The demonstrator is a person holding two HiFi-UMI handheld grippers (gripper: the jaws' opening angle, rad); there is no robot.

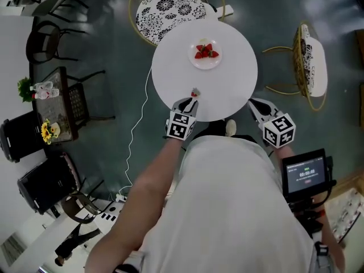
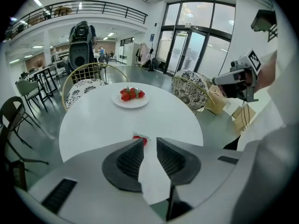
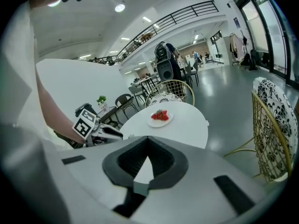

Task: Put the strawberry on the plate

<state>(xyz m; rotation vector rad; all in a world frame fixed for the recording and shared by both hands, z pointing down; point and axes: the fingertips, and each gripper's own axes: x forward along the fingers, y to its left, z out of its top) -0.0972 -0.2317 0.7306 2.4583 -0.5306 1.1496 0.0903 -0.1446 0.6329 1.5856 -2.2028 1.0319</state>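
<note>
Head view: strawberry (image 1: 195,91) lies just beyond left hand-held gripper (image 1: 191,101).

Single strawberry (image 1: 195,92), small, red with green calyx, lies loose on round white table (image 1: 227,90) near front edge, well apart from plate (image 1: 206,66). Plate small, white, round, toward far side; few red strawberries (image 1: 206,52) heaped in middle.

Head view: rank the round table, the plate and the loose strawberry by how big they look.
1. round table, by far the largest
2. plate
3. loose strawberry, the smallest
The plate and the strawberry both sit on the tabletop, so nearness to the camera hardly skews this.
</note>
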